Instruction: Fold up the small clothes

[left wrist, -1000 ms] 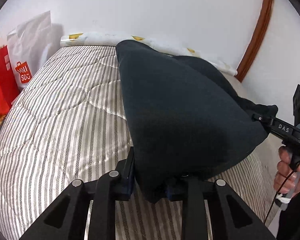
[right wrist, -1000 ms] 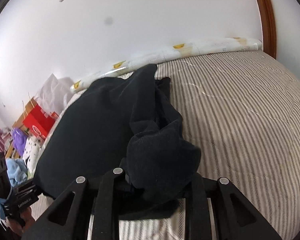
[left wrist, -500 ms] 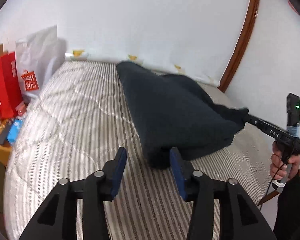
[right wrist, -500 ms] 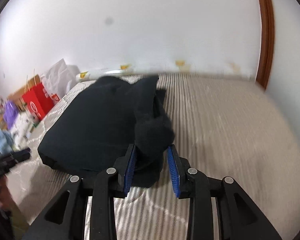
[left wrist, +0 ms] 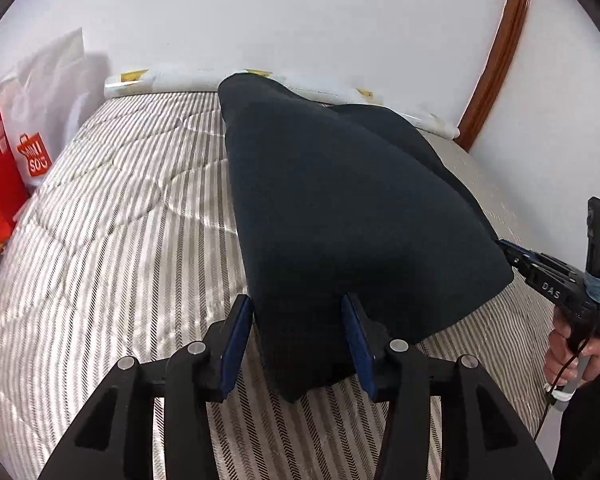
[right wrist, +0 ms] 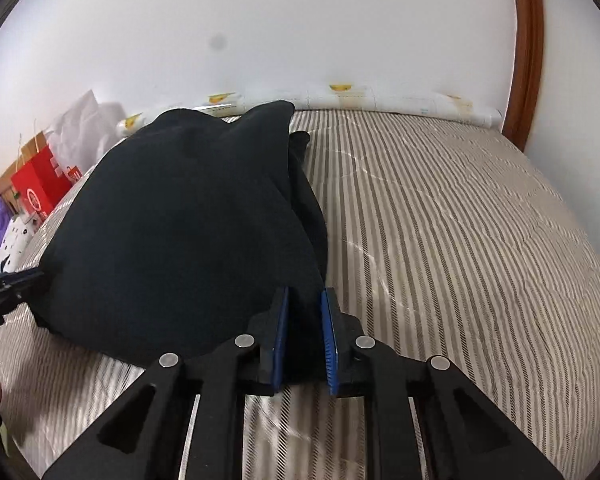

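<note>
A dark navy garment (left wrist: pixel 340 200) lies folded on the striped bed, its near corner pointing at my left gripper (left wrist: pixel 295 306). That gripper's blue pads stand apart, one on each side of the corner, without squeezing it. In the right wrist view the same garment (right wrist: pixel 180 220) fills the left half. My right gripper (right wrist: pixel 305 294) has its jaws closing, and the pads pinch the garment's right-hand edge. In the left wrist view the right gripper (left wrist: pixel 516 254) reaches the garment from the right, held by a person's hand (left wrist: pixel 572 352). The left gripper (right wrist: pixel 8 284) shows at the left edge.
The bed's striped quilt (right wrist: pixel 460 220) stretches bare to the right of the garment. A rolled white sheet (left wrist: pixel 160 80) lies along the wall. Red and white shopping bags (left wrist: pixel 28 152) stand off the bed's left side. A brown wooden frame (right wrist: pixel 528 60) rises at the right.
Both grippers let go of the lifted, bunched garment, and it now lies flatter on the bed. The left drew back, then came forward around the corner. The right's jaws narrowed on the edge.
</note>
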The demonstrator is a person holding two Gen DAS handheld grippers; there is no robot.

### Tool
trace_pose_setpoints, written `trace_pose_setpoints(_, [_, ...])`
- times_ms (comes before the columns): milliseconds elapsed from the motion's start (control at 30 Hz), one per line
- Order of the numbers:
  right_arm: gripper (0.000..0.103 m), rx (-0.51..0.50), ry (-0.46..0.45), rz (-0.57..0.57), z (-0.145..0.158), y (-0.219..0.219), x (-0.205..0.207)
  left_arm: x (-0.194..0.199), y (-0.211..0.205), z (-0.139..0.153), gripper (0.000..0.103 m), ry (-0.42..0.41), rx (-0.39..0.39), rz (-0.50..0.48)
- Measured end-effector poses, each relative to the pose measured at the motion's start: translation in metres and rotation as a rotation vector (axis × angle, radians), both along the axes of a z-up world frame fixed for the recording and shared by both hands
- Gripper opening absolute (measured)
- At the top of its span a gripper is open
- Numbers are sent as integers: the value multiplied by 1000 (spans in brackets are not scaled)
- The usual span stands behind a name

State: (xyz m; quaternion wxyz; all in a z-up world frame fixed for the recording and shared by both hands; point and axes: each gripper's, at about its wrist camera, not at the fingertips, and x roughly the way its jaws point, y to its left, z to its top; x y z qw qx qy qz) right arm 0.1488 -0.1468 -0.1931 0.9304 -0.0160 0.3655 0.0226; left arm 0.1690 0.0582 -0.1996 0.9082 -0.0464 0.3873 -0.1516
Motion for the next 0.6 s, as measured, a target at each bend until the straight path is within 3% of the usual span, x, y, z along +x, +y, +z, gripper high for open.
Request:
trace_pose_setpoints(67, [15, -41, 14, 27, 6, 1, -1, 3, 4, 3, 45, 9, -19, -10])
trace_pose_setpoints(167, [16, -12, 15, 47, 26, -7, 6, 13, 13, 13, 46, 4, -69, -17])
trace_pose_setpoints(267, [18, 20, -6, 57, 49, -11, 28, 33, 16, 25, 46, -31, -45, 8])
trace_pose_setpoints(433, [22, 49, 17, 105, 76, -6, 97, 83, 16, 42, 46, -64, -5, 47])
trace_pose_setpoints(600, [30, 57, 82, 147, 75, 10, 165, 133, 10, 48, 47, -52, 29, 82])
